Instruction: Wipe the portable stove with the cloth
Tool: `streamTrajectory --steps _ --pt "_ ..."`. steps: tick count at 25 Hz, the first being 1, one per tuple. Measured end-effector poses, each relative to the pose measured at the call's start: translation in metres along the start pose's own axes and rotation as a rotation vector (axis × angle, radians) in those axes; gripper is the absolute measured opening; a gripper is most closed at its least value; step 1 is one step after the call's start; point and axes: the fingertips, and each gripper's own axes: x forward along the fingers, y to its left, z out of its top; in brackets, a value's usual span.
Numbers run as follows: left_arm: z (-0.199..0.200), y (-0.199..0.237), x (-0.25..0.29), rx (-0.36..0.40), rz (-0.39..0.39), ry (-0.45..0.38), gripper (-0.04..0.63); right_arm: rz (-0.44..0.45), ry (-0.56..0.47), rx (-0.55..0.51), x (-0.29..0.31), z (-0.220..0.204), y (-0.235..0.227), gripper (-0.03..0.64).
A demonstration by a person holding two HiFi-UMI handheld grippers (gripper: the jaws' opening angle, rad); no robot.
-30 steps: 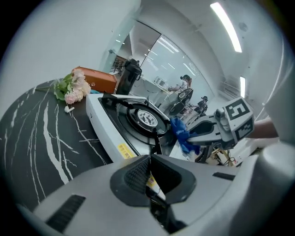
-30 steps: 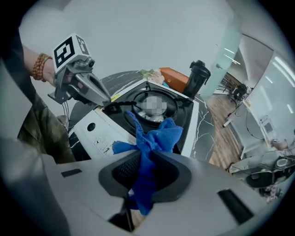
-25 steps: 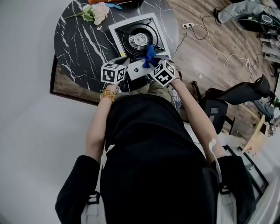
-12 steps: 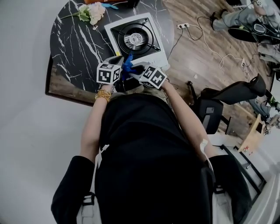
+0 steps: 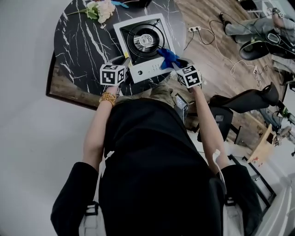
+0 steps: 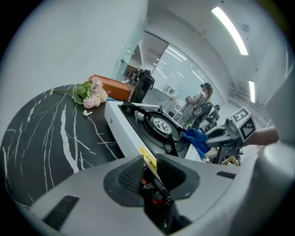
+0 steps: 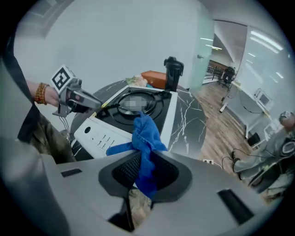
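Portable stove (image 5: 144, 46), where do you have it? — DESK

On the black marble worktop (image 5: 78, 46), dead ahead of me at 12 o'clock in the head view. Its white control panel is on the near side and the round burner sits behind it. — ME

And the cloth? — DESK

Blue cloth (image 7: 145, 136) is clenched in my right tool (image 7: 145, 171). The pads pinch its lower part and the rest bunches up above them. From the head view it sits at the stove's 4 o'clock corner, over the near right edge (whether the fabric actually touches the metal I cannot tell). — ME

Left side? — DESK

Left tool (image 6: 148, 171) is at the stove's 8 o'clock corner, pointing down at the near left edge. Its jaws have just been opening and stand a little apart with nothing between them. Just past the pads I see only the yellow label on the stove's side. — ME

Anything else on the top? — DESK

Pale flowers (image 5: 102, 9) lie at 11 o'clock from the stove. In the left gripper view an orange box (image 6: 113, 86) and a dark jug (image 6: 142, 85) stand side by side beyond its far end. Off the worktop at 2 o'clock, a power strip (image 5: 196, 28) and its cable lie on the wooden floor (image 5: 207, 60). — ME
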Motion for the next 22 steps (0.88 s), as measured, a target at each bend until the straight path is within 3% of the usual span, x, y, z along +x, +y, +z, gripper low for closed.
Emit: streamTrajectory --steps 7,11,19,22 --pt "-0.002 0.002 0.007 -0.077 -0.038 0.017 0.126 0.006 0.063 -0.102 0.018 0.009 0.039 0.054" --pt "0.001 0.004 0.008 -0.120 -0.046 0.014 0.133 0.079 0.074 -0.158 0.022 0.021 0.074 0.052" --pt "-0.003 0.006 0.009 -0.122 -0.034 0.029 0.132 0.248 0.051 -0.277 0.044 0.056 0.159 0.052" --pt "-0.003 0.005 0.008 -0.126 -0.037 0.036 0.132 0.305 0.036 -0.225 0.048 0.063 0.177 0.051"
